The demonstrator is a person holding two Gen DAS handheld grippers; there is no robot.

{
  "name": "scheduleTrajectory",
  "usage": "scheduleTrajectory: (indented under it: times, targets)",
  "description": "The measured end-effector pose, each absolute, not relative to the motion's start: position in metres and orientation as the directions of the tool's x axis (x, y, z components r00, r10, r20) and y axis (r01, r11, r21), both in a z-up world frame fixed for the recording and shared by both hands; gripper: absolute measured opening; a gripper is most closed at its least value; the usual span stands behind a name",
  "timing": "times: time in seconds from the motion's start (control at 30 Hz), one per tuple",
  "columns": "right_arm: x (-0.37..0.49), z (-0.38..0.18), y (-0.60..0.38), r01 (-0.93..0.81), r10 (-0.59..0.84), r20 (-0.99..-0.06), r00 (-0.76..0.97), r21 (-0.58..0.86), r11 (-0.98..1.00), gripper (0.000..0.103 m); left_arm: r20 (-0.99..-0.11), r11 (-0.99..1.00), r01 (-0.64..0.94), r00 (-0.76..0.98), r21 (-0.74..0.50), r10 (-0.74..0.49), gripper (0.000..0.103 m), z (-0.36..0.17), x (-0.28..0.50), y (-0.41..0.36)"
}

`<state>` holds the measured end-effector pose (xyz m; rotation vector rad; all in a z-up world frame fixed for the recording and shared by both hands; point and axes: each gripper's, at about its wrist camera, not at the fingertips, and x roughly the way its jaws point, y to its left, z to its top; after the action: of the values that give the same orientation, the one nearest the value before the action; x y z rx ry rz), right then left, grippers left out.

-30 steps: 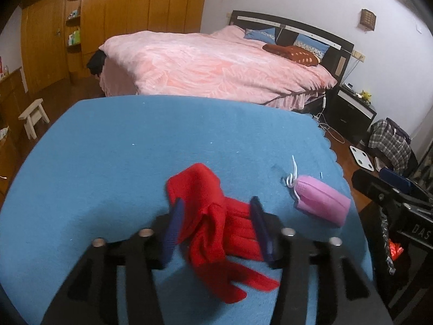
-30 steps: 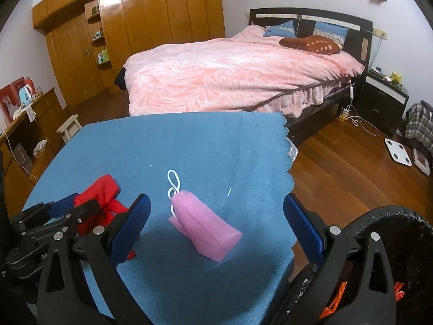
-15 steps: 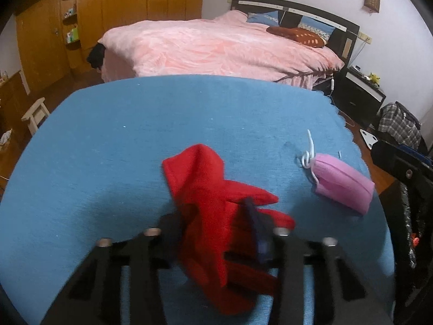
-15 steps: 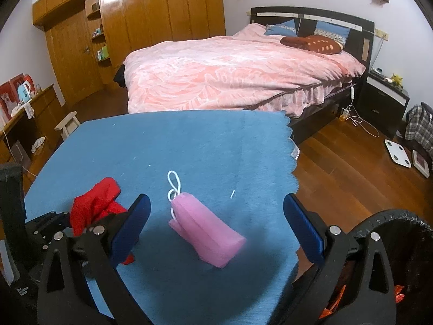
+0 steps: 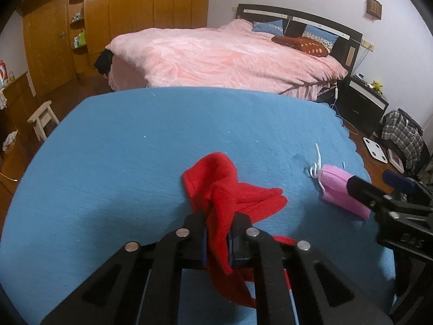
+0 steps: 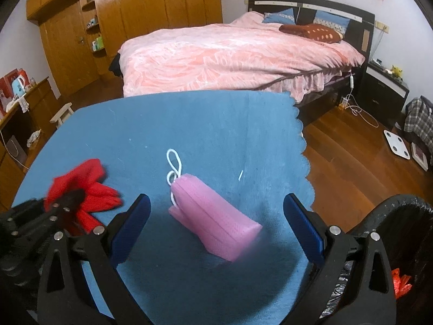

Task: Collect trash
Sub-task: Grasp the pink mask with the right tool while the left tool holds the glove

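**Red cloth pinched in the left claw, pink mask lying loose**

The red cloth [image 5: 224, 197] sits on the blue tablecloth [image 5: 135, 149], near its front edge, and part of it is bunched up between the fingers of the left gripper [image 5: 217, 239]. That claw is clenched on the fabric: the two jaws press a fold of it from both sides, while the rest of the cloth spreads forward and to the right over the tablecloth, and a strip hangs down below the jaws. In the right wrist view the same red cloth [image 6: 81, 189] shows at the left, with the left gripper [image 6: 67, 200] on it.

To the right of the cloth, apart from it, lies a folded pink face mask [image 6: 213, 216] with white ear loops [image 6: 173, 168] curled at its far end. The right gripper [image 6: 216, 222] is released, its jaws spread wide on either side of the mask without touching it.

At the lower right, beside the table's scalloped edge, stands a black bin [image 6: 406, 211] with something orange [image 6: 400, 284] inside.

Beyond the table are a bed with a pink cover [image 6: 230, 54], a wooden wardrobe [image 6: 151, 8] and a wood floor [image 6: 346, 162].
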<state>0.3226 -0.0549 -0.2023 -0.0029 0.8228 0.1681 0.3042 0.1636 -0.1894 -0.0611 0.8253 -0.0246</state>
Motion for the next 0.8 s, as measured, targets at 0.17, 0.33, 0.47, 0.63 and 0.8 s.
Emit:
scheduleTrajectory:
  times: [0.17, 0.33, 0.47, 0.63, 0.8]
  targets:
    - [0.327, -0.213, -0.052, -0.149, 0.145, -0.747, 0.649, 0.062, 0.987, 0.096, -0.720, 0.999, -0.010, 0.693, -0.053, -0.031, 0.010, -0.182, 0.298, 0.172]
    - [0.328, -0.221, -0.049, -0.161, 0.151, -0.765, 0.626, 0.063, 0.985, 0.096, -0.715, 0.999, -0.014, 0.699, -0.049, -0.025, 0.010, -0.178, 0.295, 0.179]
    - [0.327, -0.224, -0.043, -0.186, 0.164, -0.774, 0.612, 0.061, 0.981, 0.093, -0.714, 0.998, -0.018, 0.700, -0.052, -0.024, 0.010, -0.177, 0.294, 0.184]
    - [0.325, -0.227, -0.039, -0.216, 0.199, -0.790, 0.579, 0.086, 0.972, 0.080, -0.712, 0.998, -0.025, 0.701, -0.056, -0.022, 0.010, -0.176, 0.293, 0.188]
    - [0.317, -0.226, -0.034, -0.252, 0.240, -0.793, 0.561, 0.113, 0.961, 0.078, -0.713, 0.997, -0.042, 0.701, -0.058, -0.012, 0.010, -0.178, 0.293, 0.196]
